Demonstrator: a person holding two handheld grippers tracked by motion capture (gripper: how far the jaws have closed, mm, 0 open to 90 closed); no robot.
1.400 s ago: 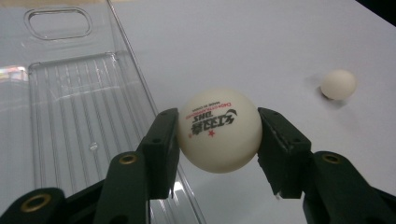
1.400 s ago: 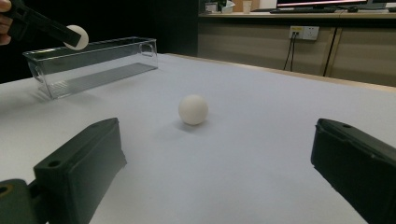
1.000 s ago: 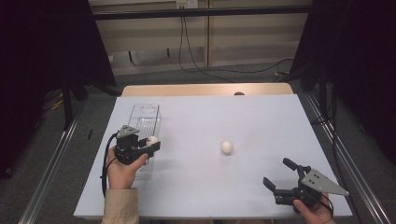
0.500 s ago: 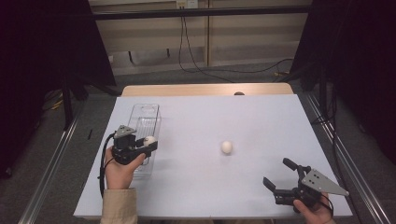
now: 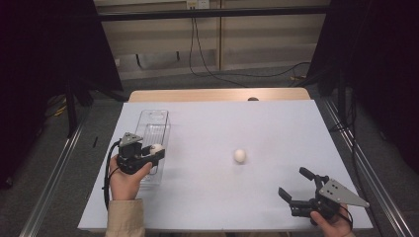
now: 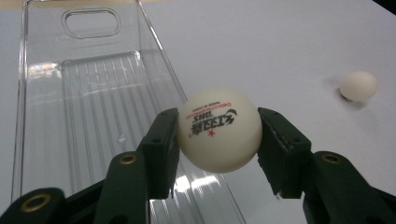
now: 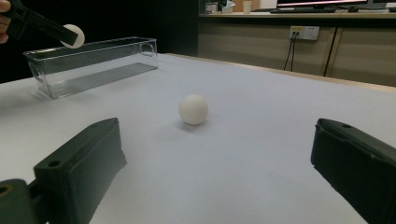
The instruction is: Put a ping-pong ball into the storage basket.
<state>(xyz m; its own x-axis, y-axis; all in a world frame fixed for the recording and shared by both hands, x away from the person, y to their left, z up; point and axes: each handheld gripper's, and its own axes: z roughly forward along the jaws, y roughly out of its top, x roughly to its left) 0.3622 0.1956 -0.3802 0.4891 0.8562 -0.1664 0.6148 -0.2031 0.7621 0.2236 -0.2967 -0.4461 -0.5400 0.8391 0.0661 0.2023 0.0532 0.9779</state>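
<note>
My left gripper (image 5: pixel 156 149) (image 6: pixel 218 135) is shut on a white ping-pong ball (image 6: pixel 219 129) (image 5: pixel 156 148) (image 7: pixel 73 36) with red and black print. It holds the ball above the right rim of a clear plastic bin (image 5: pixel 153 129) (image 6: pixel 84 102) (image 7: pixel 93 63) at the table's left. A second white ball (image 5: pixel 239 155) (image 7: pixel 193 109) (image 6: pixel 358 86) lies on the white table near the middle. My right gripper (image 5: pixel 295 185) (image 7: pixel 215 163) stands open near the front right corner, pointing at that ball with nothing between its jaws.
The white table (image 5: pixel 276 123) ends in a wooden strip at the back (image 5: pixel 217 95). Metal rails (image 5: pixel 54 173) run along both sides. Cables (image 5: pixel 207 64) lie on the floor behind. The bin holds nothing visible.
My left gripper has carried the ball a little forward and right, over the bin's right rim. The right gripper and the loose ball have stayed put.
</note>
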